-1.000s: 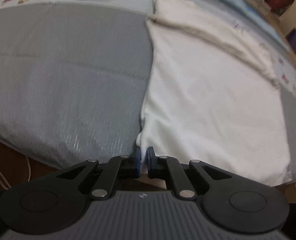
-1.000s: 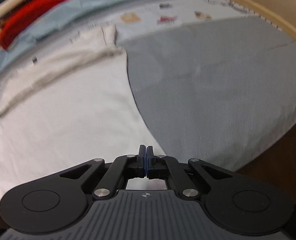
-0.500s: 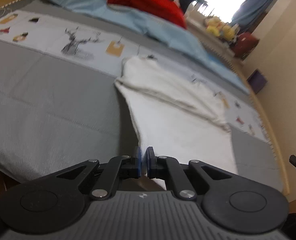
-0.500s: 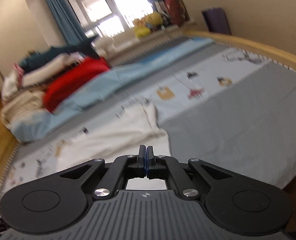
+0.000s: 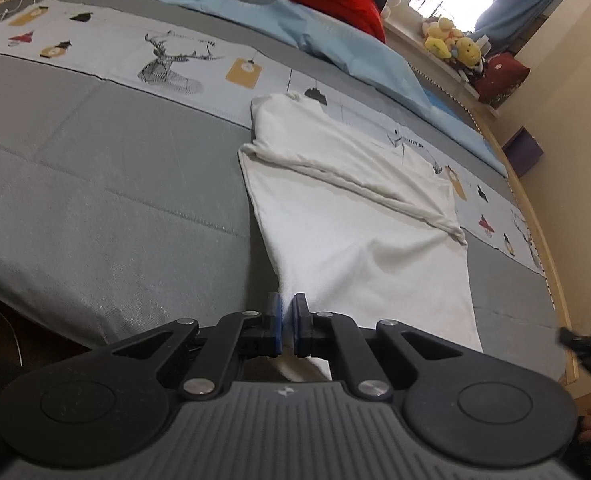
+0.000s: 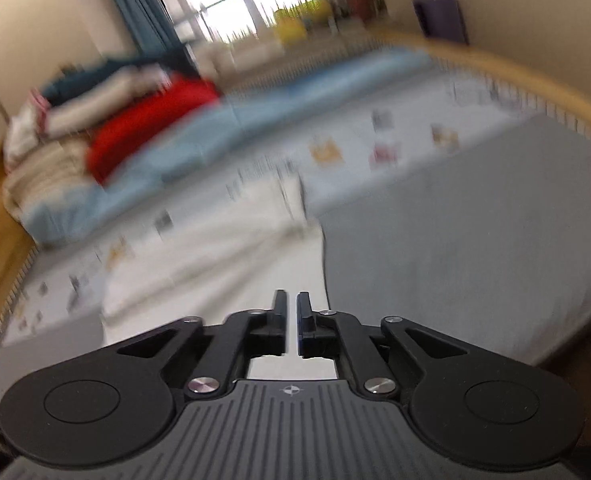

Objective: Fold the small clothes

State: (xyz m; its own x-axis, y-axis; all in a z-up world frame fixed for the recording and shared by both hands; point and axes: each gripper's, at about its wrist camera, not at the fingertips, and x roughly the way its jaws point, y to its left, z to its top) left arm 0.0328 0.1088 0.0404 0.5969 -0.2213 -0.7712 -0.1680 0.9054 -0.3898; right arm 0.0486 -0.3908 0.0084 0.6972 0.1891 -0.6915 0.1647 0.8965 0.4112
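Lifted off the bed since a second ago, both near corners of the white T-shirt point(image 5: 359, 248).

Left gripper point(image 5: 286, 322) pinching its hem corner; right gripper point(image 6: 291, 322) parting, cloth between, grip unclear. Mid-fold on grey mattress point(image 5: 95, 184); next, probably re-pinch right, carry hem toward collar.

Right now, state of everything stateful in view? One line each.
White garment: flat on the grey mat, far part folded over, near corner lifted.
Left gripper: shut on the garment's near corner.
Right gripper: jaws opening, narrow gap; blur hides whether cloth is still between them.
Curtains: drawn aside.
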